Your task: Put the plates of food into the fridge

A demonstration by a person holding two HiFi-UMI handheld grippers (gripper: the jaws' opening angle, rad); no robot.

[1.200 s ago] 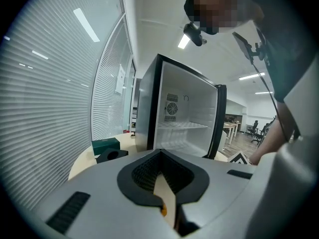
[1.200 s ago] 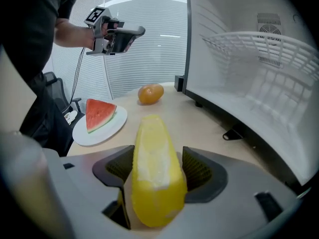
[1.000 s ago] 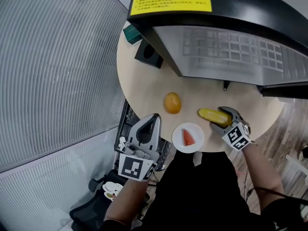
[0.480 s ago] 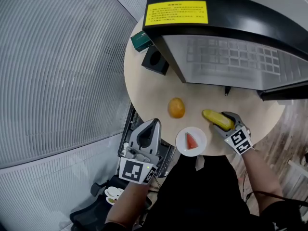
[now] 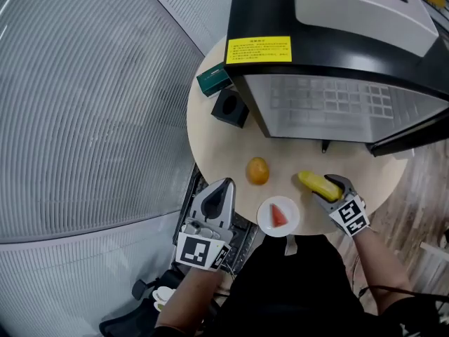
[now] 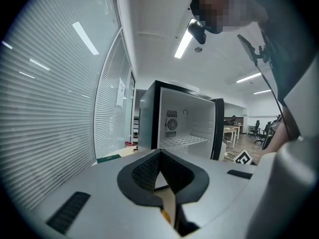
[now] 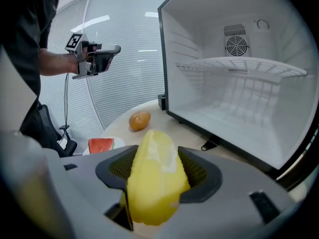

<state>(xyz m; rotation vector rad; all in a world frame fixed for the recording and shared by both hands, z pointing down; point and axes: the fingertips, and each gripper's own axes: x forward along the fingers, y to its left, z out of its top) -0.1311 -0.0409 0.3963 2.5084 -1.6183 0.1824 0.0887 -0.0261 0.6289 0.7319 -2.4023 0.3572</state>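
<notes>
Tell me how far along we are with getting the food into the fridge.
Done: the fridge stands open, with nothing inside. In hand: the right gripper has just been closing on a yellow food piece, held between its jaws. To do: the plate with the watermelon slice and the orange sit on the table; the left gripper is shut, empty.

A small round white plate (image 5: 264,220) with one red watermelon wedge (image 5: 278,215) lies flat at the 6 o'clock edge of the table (image 5: 210,142). The black fridge (image 5: 330,55) stands over the 12-to-3 o'clock side with its door open. Inside it is white, with a wire shelf (image 7: 239,66) and a round fan grille on the back wall.
</notes>
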